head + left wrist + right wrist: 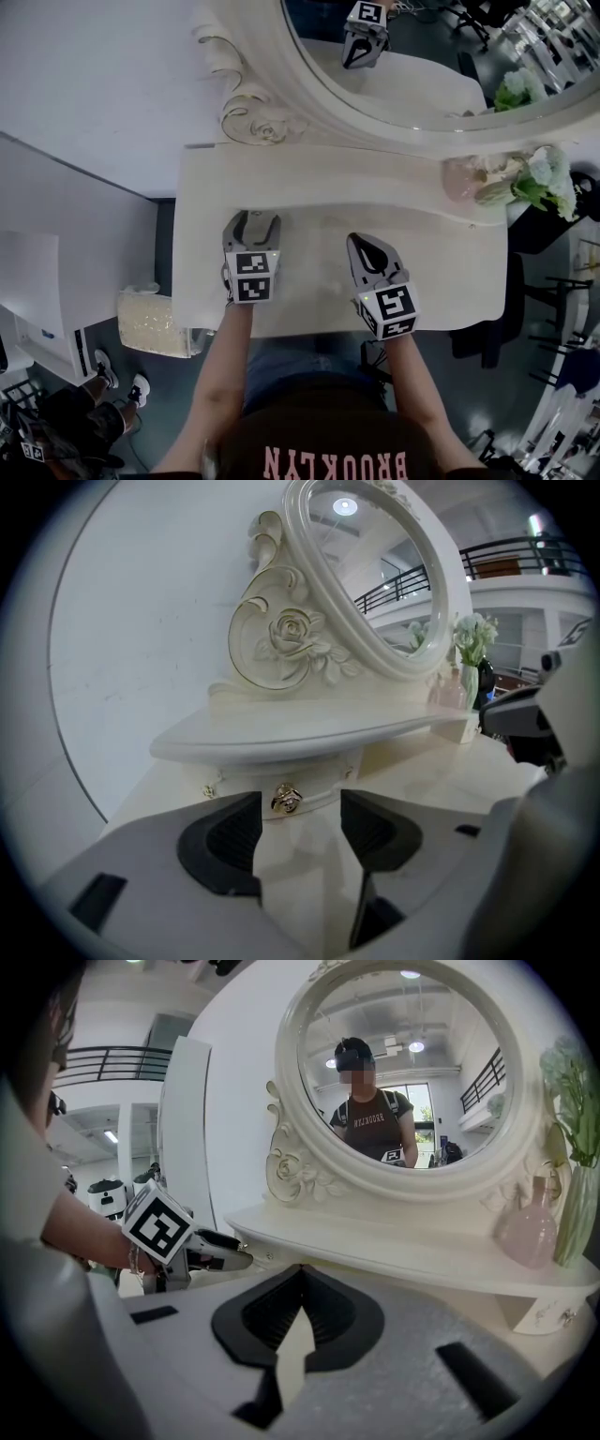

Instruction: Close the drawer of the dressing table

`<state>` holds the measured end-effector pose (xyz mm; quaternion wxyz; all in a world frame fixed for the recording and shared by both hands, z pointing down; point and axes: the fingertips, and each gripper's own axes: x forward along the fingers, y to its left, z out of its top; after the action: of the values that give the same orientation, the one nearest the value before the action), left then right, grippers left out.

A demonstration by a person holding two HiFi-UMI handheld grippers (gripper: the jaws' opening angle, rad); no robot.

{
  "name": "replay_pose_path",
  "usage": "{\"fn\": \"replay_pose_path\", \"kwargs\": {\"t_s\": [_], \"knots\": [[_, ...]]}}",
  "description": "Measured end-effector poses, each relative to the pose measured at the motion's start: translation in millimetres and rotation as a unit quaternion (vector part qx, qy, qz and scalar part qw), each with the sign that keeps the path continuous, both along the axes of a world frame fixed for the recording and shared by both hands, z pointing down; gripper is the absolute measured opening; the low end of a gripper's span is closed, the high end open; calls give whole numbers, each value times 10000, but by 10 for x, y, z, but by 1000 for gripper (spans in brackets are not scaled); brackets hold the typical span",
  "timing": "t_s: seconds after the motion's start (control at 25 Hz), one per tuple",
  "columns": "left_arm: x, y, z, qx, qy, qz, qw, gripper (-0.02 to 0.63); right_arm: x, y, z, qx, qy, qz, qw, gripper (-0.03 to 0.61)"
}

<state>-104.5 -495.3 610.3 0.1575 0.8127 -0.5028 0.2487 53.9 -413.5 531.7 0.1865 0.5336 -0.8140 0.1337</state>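
The drawer (323, 787) is sitting under the dressing table's (441, 267) raised shelf (309, 735). It is looking pushed home already, so little seems left to do. Its front is facing the person, with its long axis running side to side. The left gripper (300, 832) is gaping wide before the gold knob (286, 799), gripping nothing. The right gripper (300, 1274) is hovering closed and empty.

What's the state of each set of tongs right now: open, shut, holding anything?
Left tongs: open, gripping nothing; the gold drawer knob shows in the gap, pads off it.
Right tongs: shut, empty.
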Motion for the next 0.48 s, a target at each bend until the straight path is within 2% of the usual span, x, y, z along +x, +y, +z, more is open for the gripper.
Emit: {"fn": "replay_pose_path", "kwargs": {"t_s": [0.4, 0.48], "knots": [[-101, 281, -248, 231, 7, -357, 9991, 241, 41, 292, -159, 223, -123, -114, 9996, -2], [-97, 412, -344, 310, 42, -460, 9985, 192, 59, 397, -217, 277, -171, -156, 9993, -2]]}}
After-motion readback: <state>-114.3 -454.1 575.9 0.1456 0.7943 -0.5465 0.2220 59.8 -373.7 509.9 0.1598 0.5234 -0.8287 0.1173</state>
